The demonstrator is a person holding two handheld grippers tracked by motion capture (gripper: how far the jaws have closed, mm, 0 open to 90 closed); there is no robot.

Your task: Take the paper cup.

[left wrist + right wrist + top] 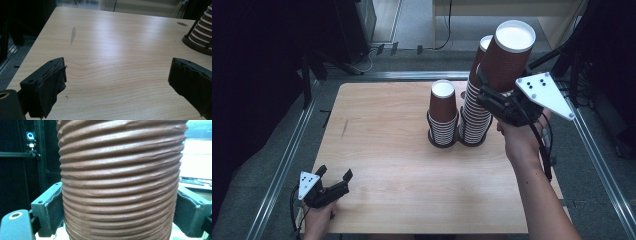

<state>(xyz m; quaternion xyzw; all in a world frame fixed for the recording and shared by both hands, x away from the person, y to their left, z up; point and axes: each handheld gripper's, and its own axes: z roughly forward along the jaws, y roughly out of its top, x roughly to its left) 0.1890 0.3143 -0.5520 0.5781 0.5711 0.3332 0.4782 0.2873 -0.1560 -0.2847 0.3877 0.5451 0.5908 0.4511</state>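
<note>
My right gripper (495, 91) is shut on a brown ribbed paper cup (510, 52), held upside down and tilted in the air at the table's far right. The cup's ribbed wall (120, 182) sits squeezed between both jaws in the right gripper view. Just behind and below it rises a tall stack of brown cups (475, 112) in a black ring holder. A shorter stack (443, 112) stands to its left in a second holder. My left gripper (334, 173) rests open at the front left corner, nothing between its pads (53, 82).
The wooden table (387, 150) has a dark scuff (73, 35) at its left and a small hole (463, 94) near the stacks. One holder's base (196, 45) shows at the left gripper view's right edge. Metal rails (287, 160) run along the table's sides.
</note>
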